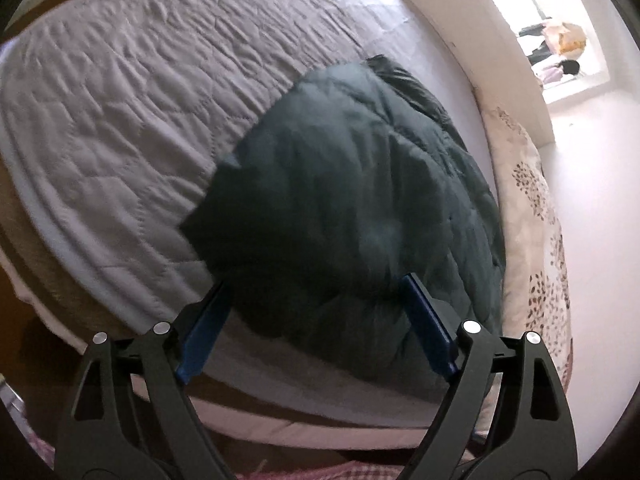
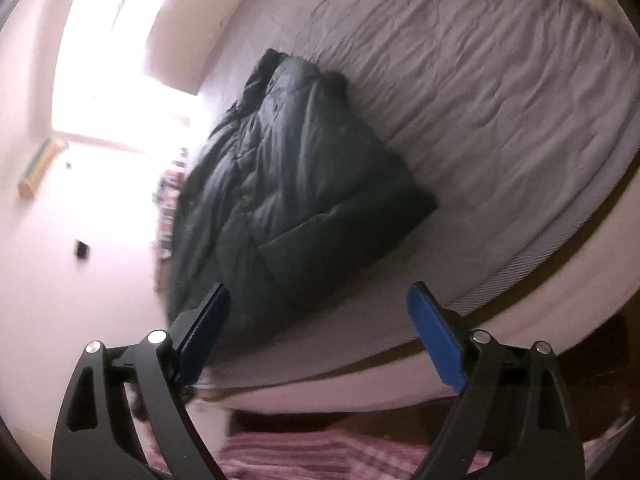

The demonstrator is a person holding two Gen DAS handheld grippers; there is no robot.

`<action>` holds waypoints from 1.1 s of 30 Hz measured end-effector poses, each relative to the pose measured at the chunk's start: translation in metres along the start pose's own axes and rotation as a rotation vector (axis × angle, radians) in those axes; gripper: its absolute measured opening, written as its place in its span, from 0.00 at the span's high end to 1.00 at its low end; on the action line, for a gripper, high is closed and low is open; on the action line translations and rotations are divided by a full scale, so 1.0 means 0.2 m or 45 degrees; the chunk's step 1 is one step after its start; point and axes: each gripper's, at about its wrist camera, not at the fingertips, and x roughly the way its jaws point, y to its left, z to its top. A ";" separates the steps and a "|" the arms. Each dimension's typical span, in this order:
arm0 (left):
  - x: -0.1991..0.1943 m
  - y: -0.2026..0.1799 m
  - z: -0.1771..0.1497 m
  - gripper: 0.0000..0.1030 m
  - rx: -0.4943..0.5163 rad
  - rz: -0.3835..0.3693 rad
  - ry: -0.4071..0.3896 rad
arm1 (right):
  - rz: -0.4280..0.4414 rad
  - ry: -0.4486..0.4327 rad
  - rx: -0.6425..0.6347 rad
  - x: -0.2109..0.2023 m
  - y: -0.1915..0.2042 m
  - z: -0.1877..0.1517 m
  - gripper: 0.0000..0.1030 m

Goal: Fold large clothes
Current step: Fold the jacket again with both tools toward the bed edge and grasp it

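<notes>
A dark green quilted jacket (image 1: 348,208) lies folded into a bulky bundle on the grey quilted bed cover (image 1: 120,120), near the bed's front edge. My left gripper (image 1: 318,280) hovers over the bundle's near end with its blue fingers (image 1: 430,324) spread wide, and nothing is pinched between them. In the right wrist view the same jacket (image 2: 296,200) sits ahead and to the left on the grey bed cover (image 2: 480,100). My right gripper (image 2: 318,292) is open, its blue pads (image 2: 436,336) far apart above the bed's near edge and holding nothing.
A floral pillow or blanket (image 1: 536,240) lies along the jacket's far side by the white wall. A bright window (image 2: 100,60) glares at the upper left. Pink checked fabric (image 2: 320,456) shows at the bottom edge. The wooden bed frame (image 1: 52,280) runs below the mattress.
</notes>
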 end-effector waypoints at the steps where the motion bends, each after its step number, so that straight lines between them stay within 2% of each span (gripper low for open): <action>1: 0.03 0.00 0.00 0.15 -0.020 -0.007 0.001 | 0.010 0.003 0.010 0.01 0.00 0.01 0.12; 6: 0.10 0.00 0.03 0.15 -0.086 -0.069 0.009 | 0.040 -0.002 0.068 0.11 0.00 0.05 0.11; 7: 0.11 0.00 0.04 0.18 -0.088 -0.079 0.008 | 0.039 -0.001 0.079 0.12 0.00 0.06 0.11; 10: 0.10 -0.03 0.06 0.44 -0.071 -0.104 -0.012 | 0.030 -0.027 0.110 0.20 0.00 0.10 0.11; 11: 0.09 -0.05 0.06 0.58 -0.059 -0.130 -0.020 | 0.029 -0.048 0.110 0.21 0.00 0.11 0.16; 12: 0.07 -0.05 0.06 0.68 -0.049 -0.142 -0.025 | 0.007 -0.061 0.104 0.22 0.00 0.11 0.32; 13: 0.06 -0.06 0.06 0.72 -0.040 -0.156 -0.033 | -0.015 -0.055 0.101 0.23 0.00 0.12 0.40; 15: 0.02 -0.08 0.05 0.80 -0.032 -0.183 -0.045 | 0.021 -0.054 0.116 0.23 -0.03 0.13 0.58; 18: -0.04 -0.12 0.03 0.83 0.006 -0.185 -0.061 | 0.048 -0.060 0.087 0.18 -0.02 0.12 0.73; 20: -0.08 -0.12 0.01 0.83 0.028 -0.185 -0.063 | 0.036 -0.069 0.038 0.14 0.02 0.09 0.76; 26: -0.21 -0.02 -0.08 0.83 0.031 -0.190 -0.011 | 0.014 -0.041 -0.017 0.02 0.04 -0.02 0.78; 33: -0.24 0.14 -0.20 0.83 0.008 -0.192 0.017 | -0.016 0.003 -0.014 -0.02 -0.07 -0.17 0.78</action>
